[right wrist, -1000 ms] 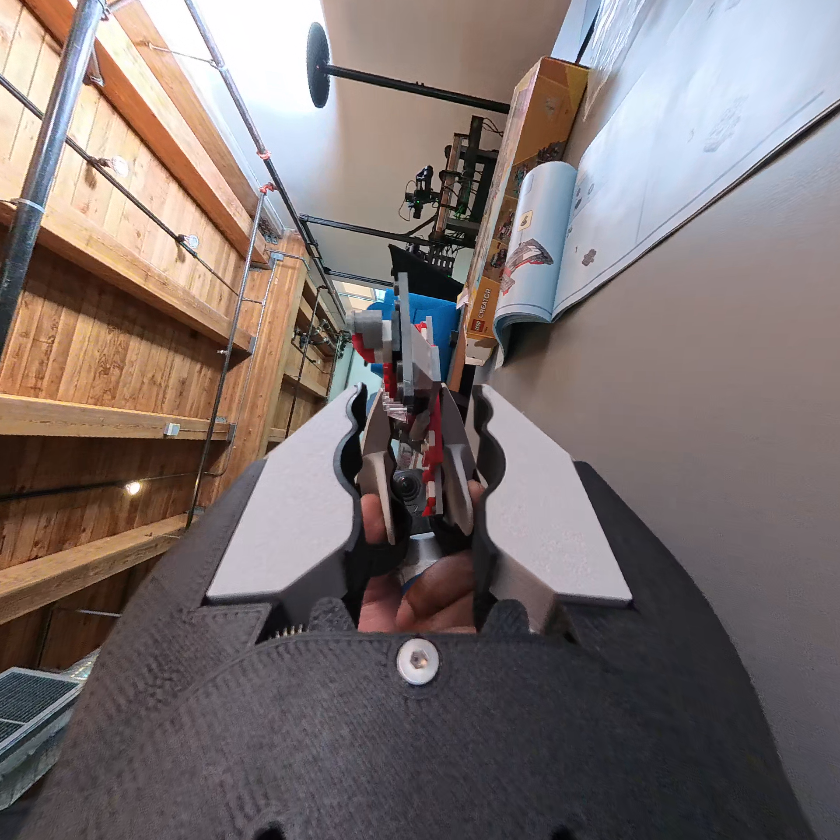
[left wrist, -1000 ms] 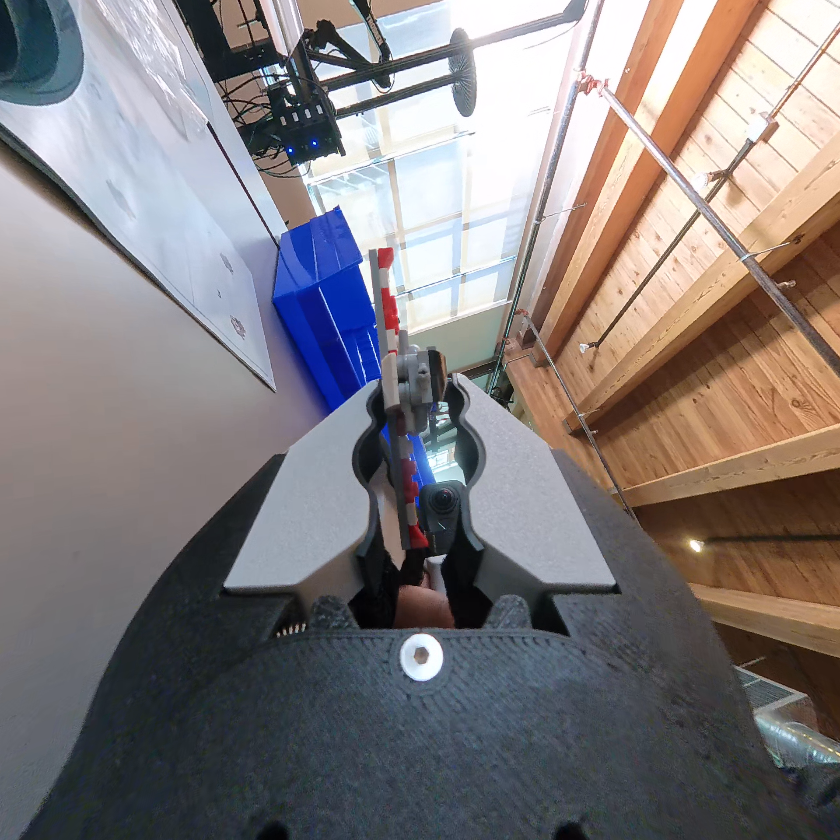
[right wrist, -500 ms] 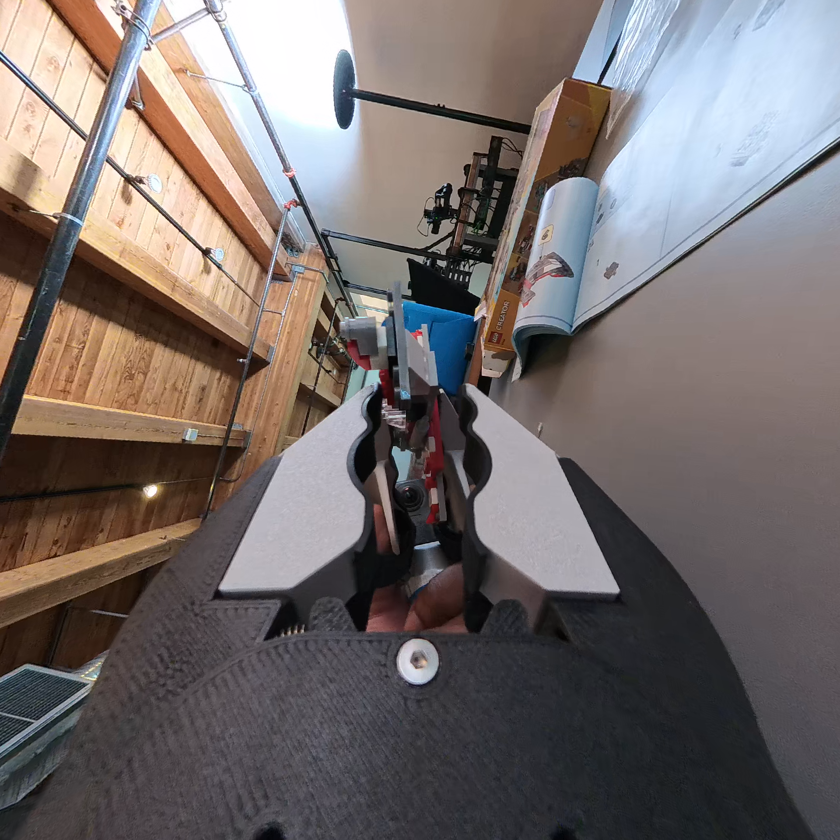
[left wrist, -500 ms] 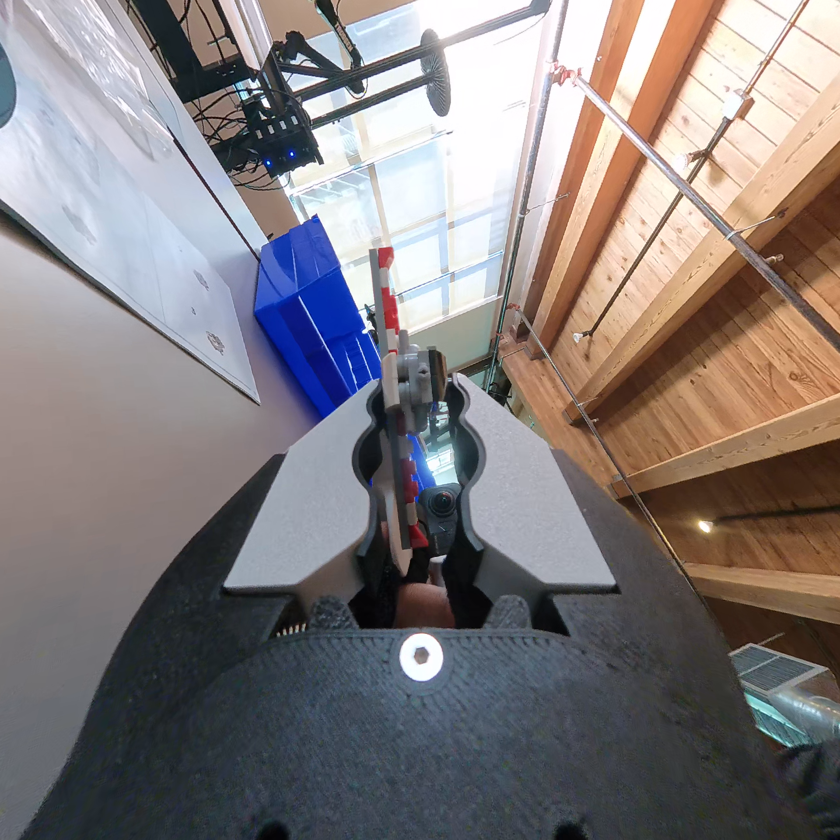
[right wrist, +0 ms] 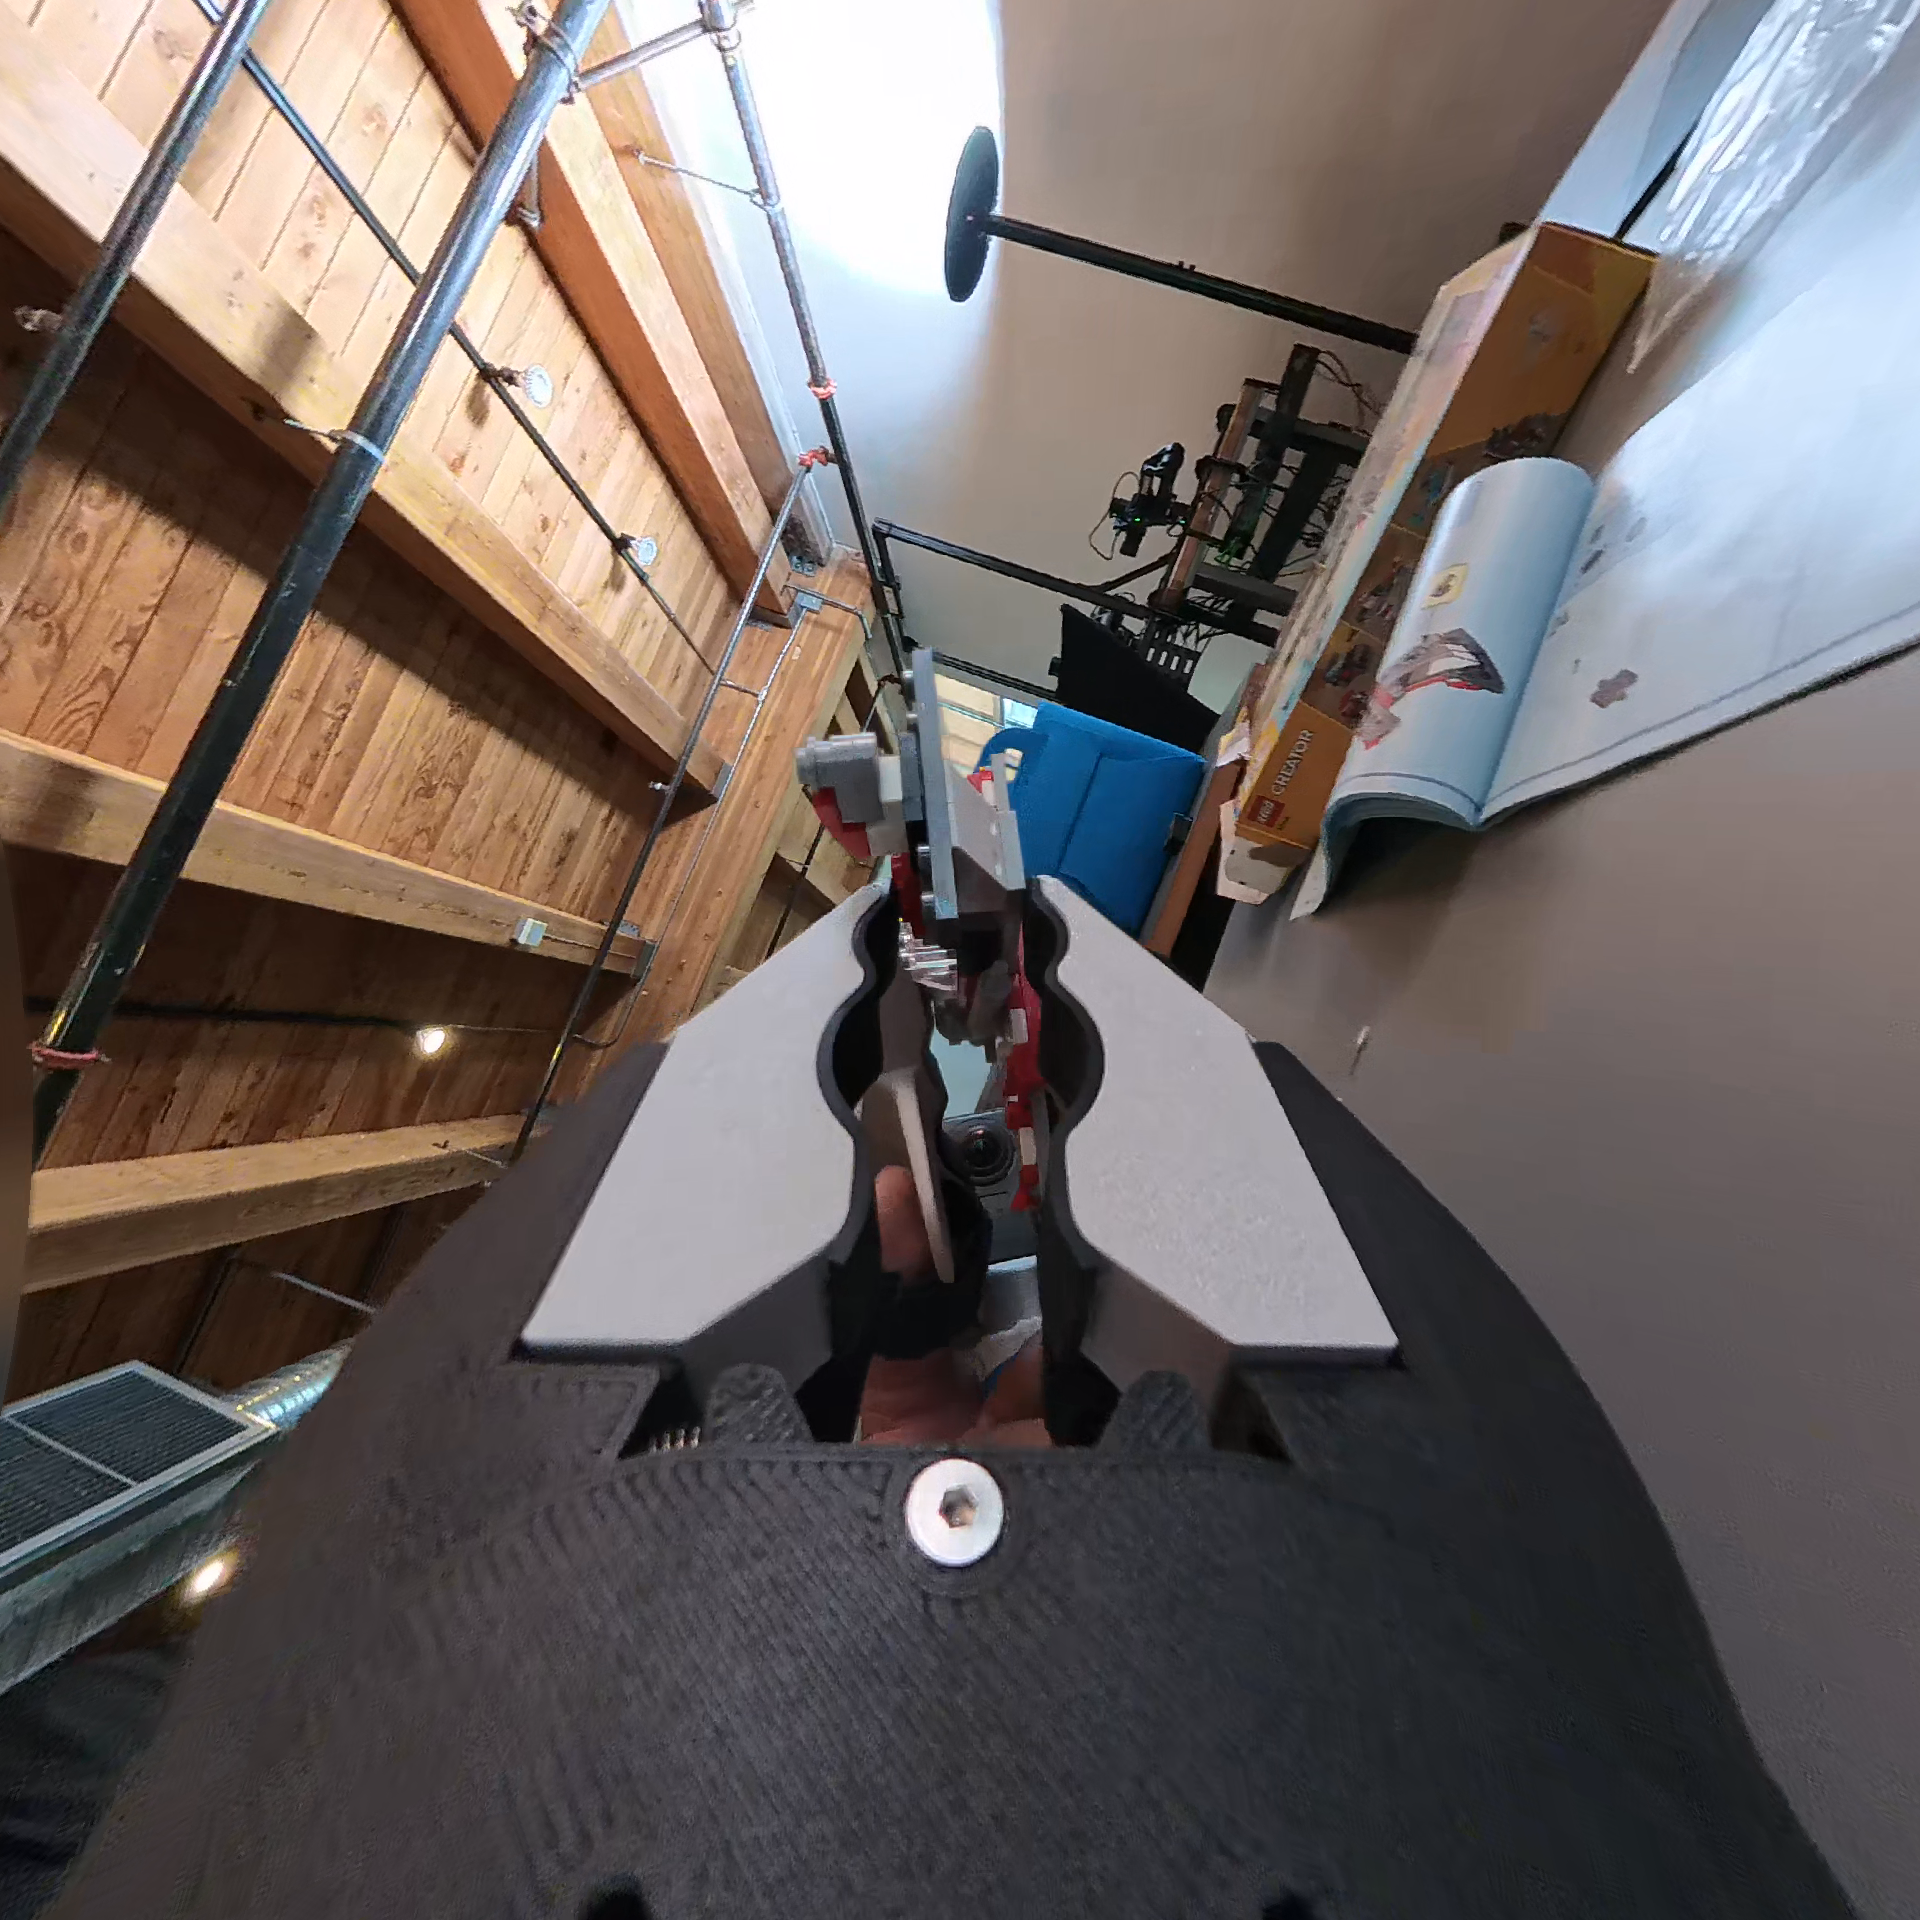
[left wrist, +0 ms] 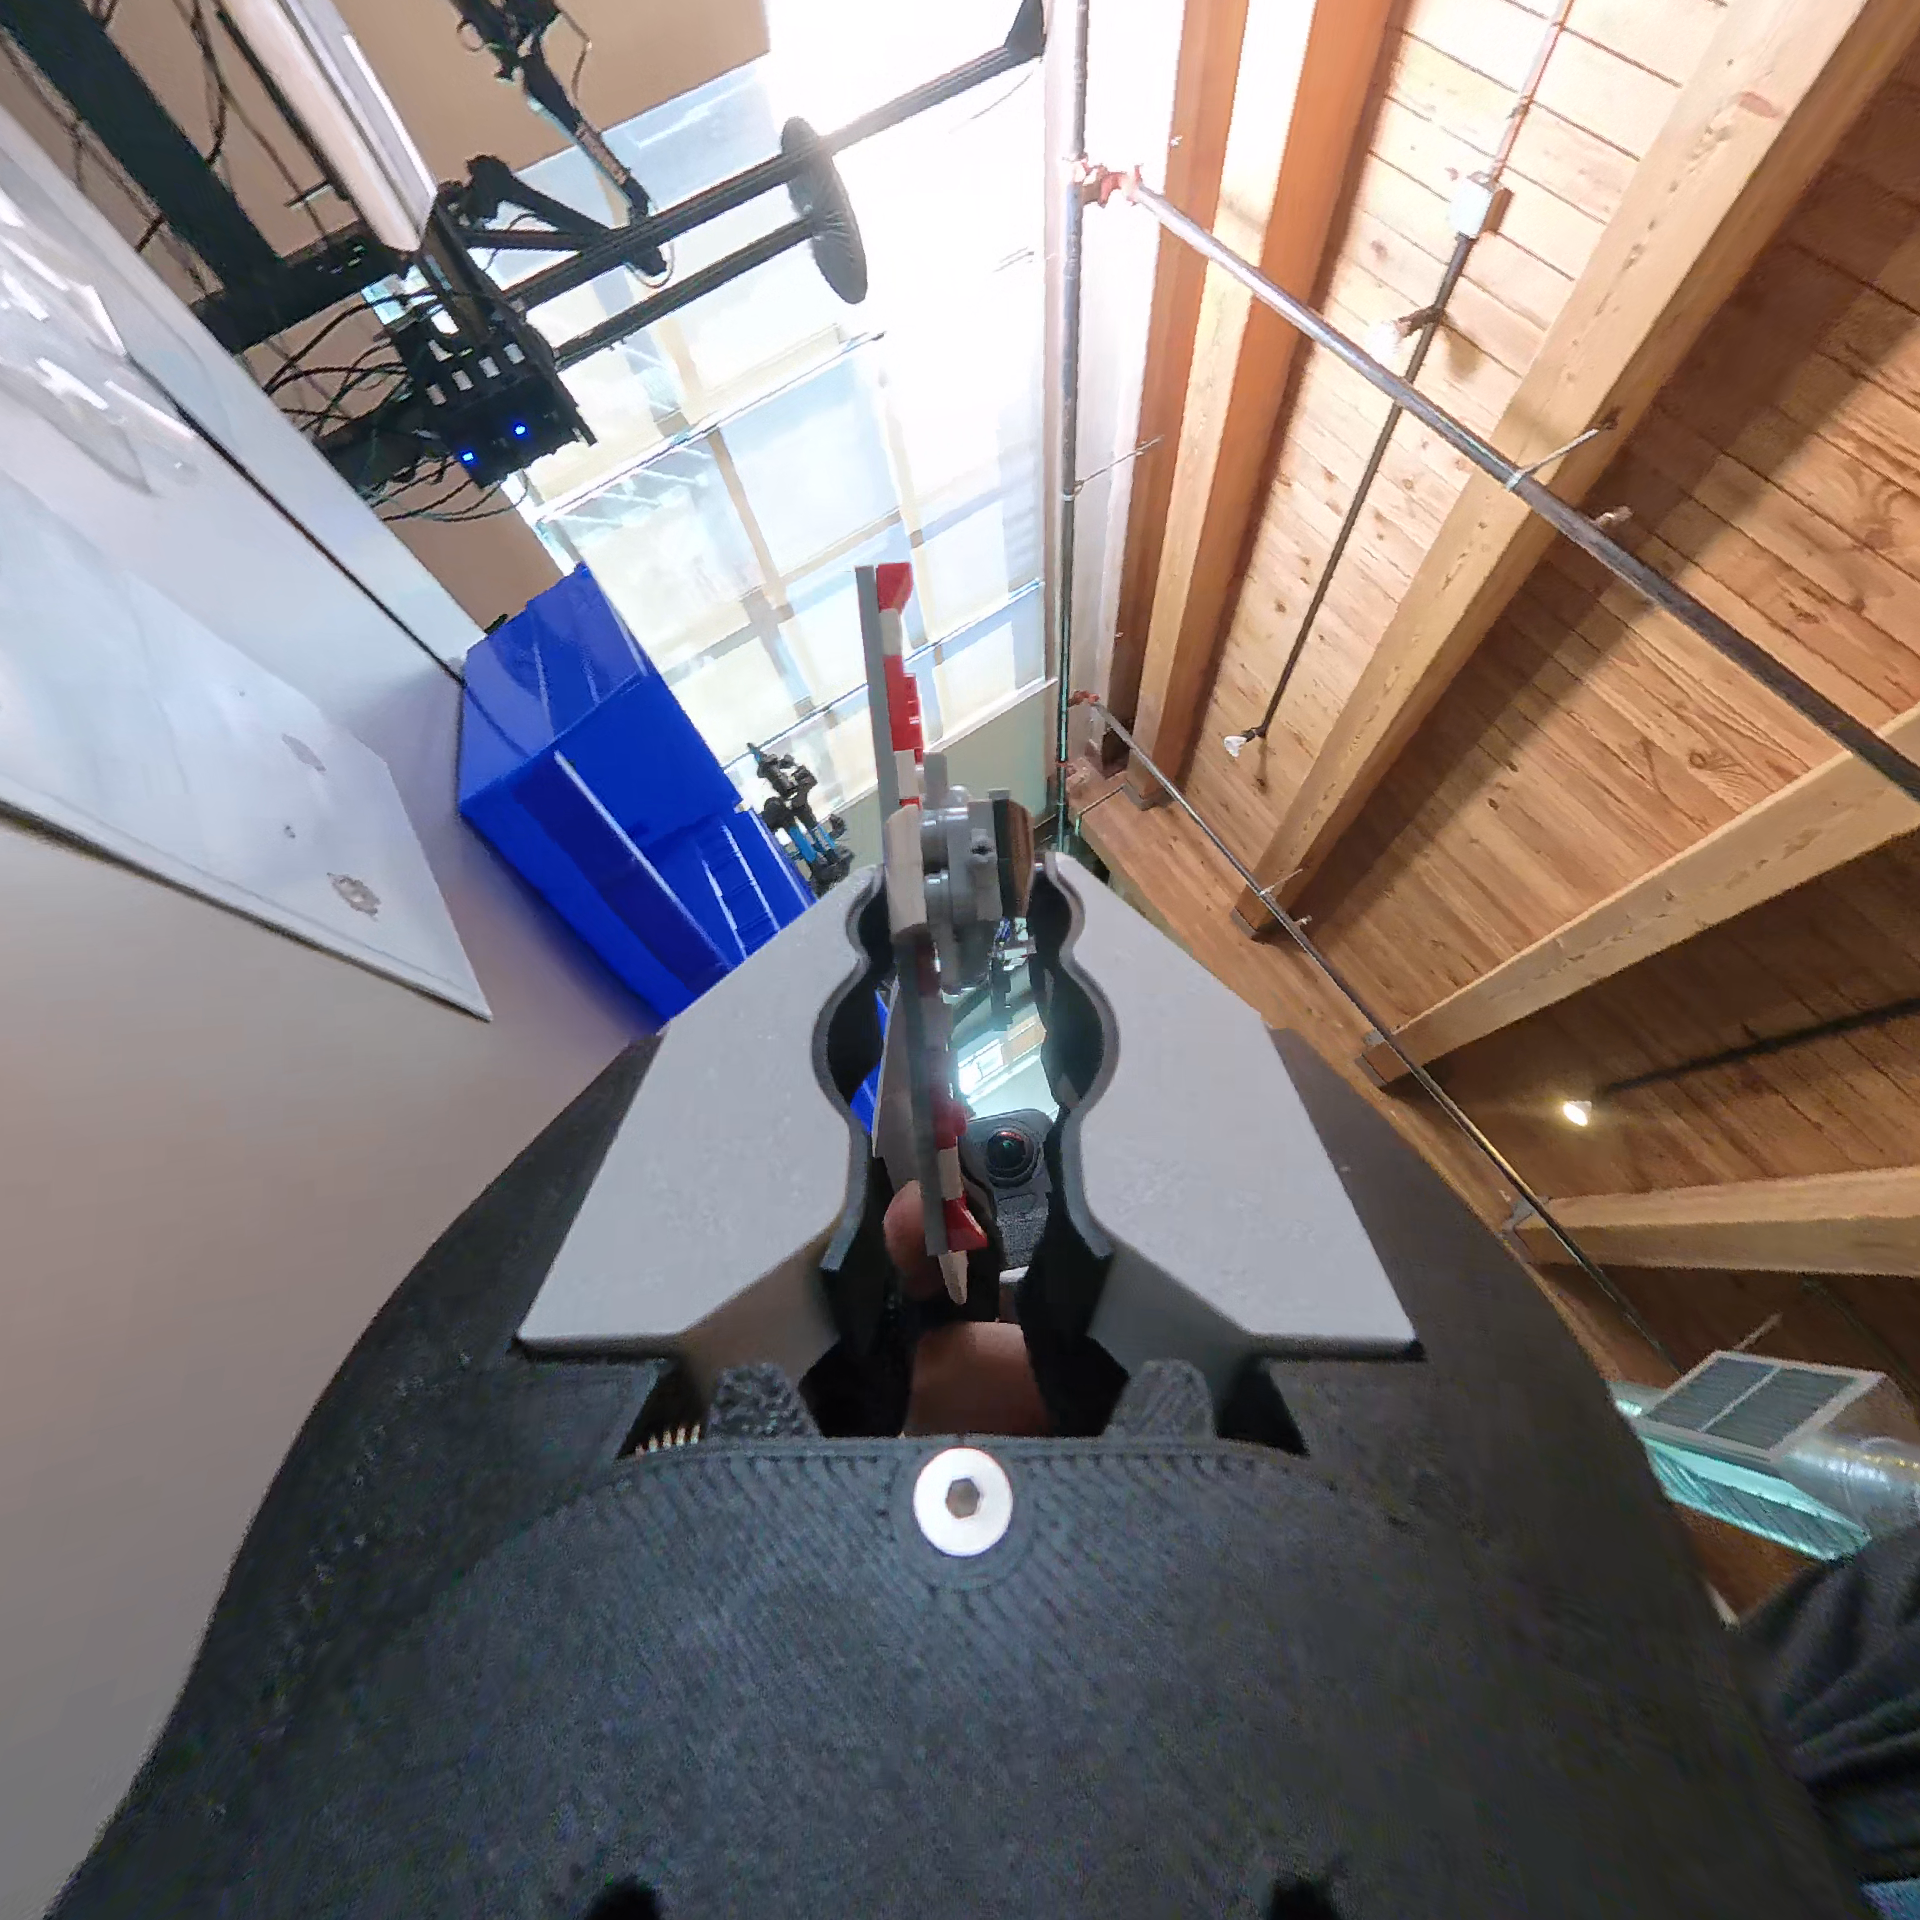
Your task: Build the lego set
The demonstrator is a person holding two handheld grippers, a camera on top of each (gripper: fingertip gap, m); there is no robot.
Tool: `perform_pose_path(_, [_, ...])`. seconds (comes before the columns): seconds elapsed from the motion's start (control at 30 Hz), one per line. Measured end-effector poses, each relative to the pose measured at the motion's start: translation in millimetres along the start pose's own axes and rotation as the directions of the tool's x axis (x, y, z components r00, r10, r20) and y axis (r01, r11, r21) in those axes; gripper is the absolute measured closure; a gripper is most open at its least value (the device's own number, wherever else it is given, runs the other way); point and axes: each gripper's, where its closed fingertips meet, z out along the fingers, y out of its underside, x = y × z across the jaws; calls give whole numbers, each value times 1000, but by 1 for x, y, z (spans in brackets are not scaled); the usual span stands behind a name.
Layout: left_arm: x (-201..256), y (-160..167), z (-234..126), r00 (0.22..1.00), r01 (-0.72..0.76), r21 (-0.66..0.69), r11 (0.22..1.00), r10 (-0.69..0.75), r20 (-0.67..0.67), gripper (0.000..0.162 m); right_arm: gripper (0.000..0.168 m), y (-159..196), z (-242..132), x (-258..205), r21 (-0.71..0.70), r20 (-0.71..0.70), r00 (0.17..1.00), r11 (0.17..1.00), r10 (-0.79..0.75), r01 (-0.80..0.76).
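Both views are rolled sideways and the two grippers face each other, holding one lego model between them. In the left wrist view the model [left wrist: 916, 935] shows edge-on as a thin grey, red and white strip with a grey knob, and my left gripper [left wrist: 961, 883] is shut on it. In the right wrist view the model [right wrist: 951, 831] shows grey plates, red parts and clear studs, and my right gripper [right wrist: 961, 894] is shut on it. Each view shows the other gripper's camera lens behind the model, in the left wrist view [left wrist: 1005, 1151] and in the right wrist view [right wrist: 977, 1153].
A blue bin [left wrist: 603, 790] and a paper instruction sheet [left wrist: 156, 727] lie on the table [left wrist: 156, 1195]. The right wrist view shows the open instruction booklet [right wrist: 1507, 644], the lego box [right wrist: 1455, 468] and a blue bin [right wrist: 1101, 810]. A hand [left wrist: 971, 1382] is behind the fingers. My left and right fingertips are right by each other.
My right gripper's fingers have closed in tighter on the model. Both views have swung a little; the model stays held between the two grippers.
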Motion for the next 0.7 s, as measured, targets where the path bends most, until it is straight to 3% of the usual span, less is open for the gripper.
perform_pose_path(0.33, [29,-4,2,987,-111,14,994,112,-118,135,145,2,1,-29,-7,82,993,996,-87,88])
perform_pose_path(0.7, [47,-3,2,965,-179,20,984,179,-190,135,146,4,-1,-45,3,161,984,997,-79,80])
